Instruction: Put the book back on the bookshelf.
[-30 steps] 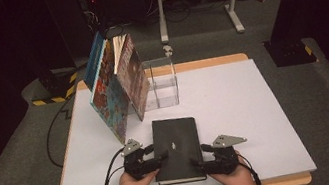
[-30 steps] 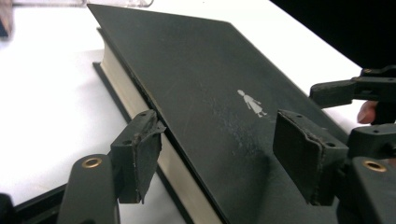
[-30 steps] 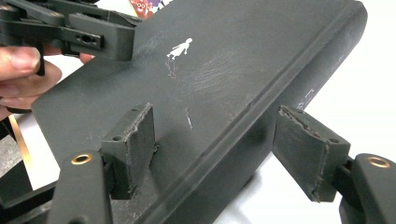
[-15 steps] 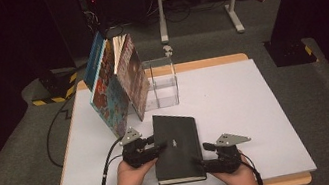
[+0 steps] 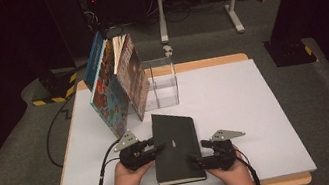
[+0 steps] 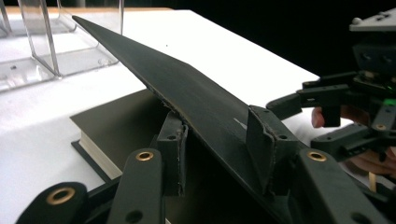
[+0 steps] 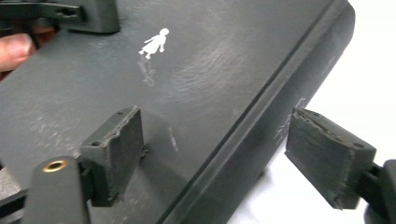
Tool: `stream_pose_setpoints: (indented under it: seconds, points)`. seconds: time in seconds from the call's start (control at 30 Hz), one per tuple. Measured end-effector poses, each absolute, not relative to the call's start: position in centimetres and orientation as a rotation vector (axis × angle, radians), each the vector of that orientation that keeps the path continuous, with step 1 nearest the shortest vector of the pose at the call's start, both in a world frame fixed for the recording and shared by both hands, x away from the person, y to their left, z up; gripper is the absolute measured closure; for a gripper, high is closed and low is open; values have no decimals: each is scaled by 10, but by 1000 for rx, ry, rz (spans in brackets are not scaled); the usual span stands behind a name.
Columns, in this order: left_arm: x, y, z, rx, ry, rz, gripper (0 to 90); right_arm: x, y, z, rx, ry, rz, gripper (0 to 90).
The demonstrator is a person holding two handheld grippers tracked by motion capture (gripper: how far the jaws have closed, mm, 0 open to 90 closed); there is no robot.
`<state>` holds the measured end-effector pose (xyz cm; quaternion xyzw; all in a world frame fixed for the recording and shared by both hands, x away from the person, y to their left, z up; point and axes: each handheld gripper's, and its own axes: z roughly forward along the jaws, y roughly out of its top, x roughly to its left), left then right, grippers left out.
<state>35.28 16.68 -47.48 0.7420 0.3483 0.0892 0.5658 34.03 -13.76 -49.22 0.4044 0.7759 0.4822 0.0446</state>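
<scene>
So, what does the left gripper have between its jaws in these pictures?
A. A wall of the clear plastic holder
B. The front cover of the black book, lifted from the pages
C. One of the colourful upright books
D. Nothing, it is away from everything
B: in the left gripper view the left gripper has its pads on either side of the raised cover of the black book, with the page block lying below it.

The black book has a matt, faintly scuffed cover (cream paper edges beneath). The box is clear glossy plastic. The surface looks smooth, white, matt.
</scene>
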Motion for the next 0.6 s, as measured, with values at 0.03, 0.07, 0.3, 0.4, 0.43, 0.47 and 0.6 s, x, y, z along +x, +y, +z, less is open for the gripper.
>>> stream_pose_setpoints:
  seconds: [0.03, 0.07, 0.3, 0.4, 0.43, 0.47, 0.6]
  points:
    - [352, 167, -475, 1745, 813, 218, 599, 342, -137, -492, 1236, 2378, 1466, 153]
    - [351, 167, -474, 1747, 806, 228, 599, 345, -137, -492, 1243, 2387, 1460, 138]
    - [345, 166, -471, 1739, 773, 273, 601, 362, -136, -495, 1329, 2429, 1484, 31]
    - [343, 165, -470, 1736, 756, 294, 603, 370, -135, -498, 1360, 2453, 1518, 0]
    - [342, 165, -469, 1738, 749, 302, 603, 371, -135, -498, 1363, 2458, 1527, 0]
    - [341, 165, -469, 1737, 745, 307, 603, 373, -134, -498, 1363, 2463, 1539, 0]
    - [339, 164, -468, 1735, 727, 326, 603, 376, -132, -499, 1362, 2476, 1582, 0]
